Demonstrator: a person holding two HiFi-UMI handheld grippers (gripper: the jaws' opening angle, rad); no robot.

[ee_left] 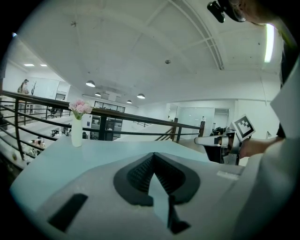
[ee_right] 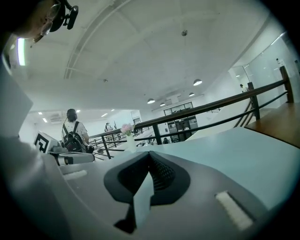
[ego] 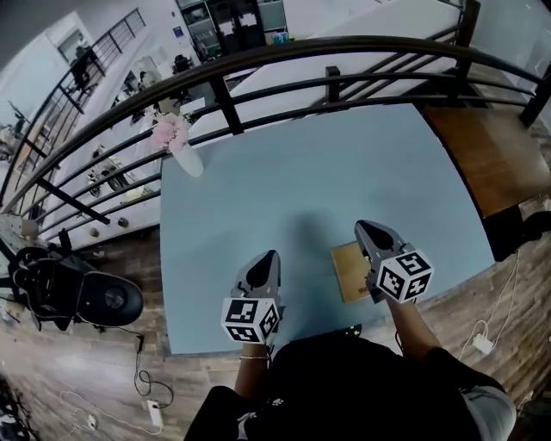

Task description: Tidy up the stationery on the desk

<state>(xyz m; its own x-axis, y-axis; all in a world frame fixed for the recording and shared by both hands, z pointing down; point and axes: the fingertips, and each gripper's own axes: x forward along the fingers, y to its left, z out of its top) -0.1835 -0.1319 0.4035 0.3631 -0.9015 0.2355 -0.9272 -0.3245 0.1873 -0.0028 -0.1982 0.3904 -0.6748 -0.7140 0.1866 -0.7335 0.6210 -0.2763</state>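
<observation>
Left gripper (ego: 269, 256) and right gripper (ego: 362, 226): jaws pressed together, empty, above blue desk (ego: 301, 172). Flat brown pad (ego: 348, 274) lies beside the right gripper.

An open-plan office, seen from a mezzanine. The pale blue table (ego: 301, 172) stands against a dark railing (ego: 258, 65). Beyond the railing lie a lower floor (ego: 129, 86) and cabinets (ego: 232, 21). Round ceiling lights (ee_left: 90, 83), glass partitions (ee_right: 265, 70) and a wood floor (ego: 86, 379) surround the table.

Desk (ego: 301, 181) lies open; vase (ego: 191, 162) and railing (ego: 225, 103) bound its far edge.
</observation>
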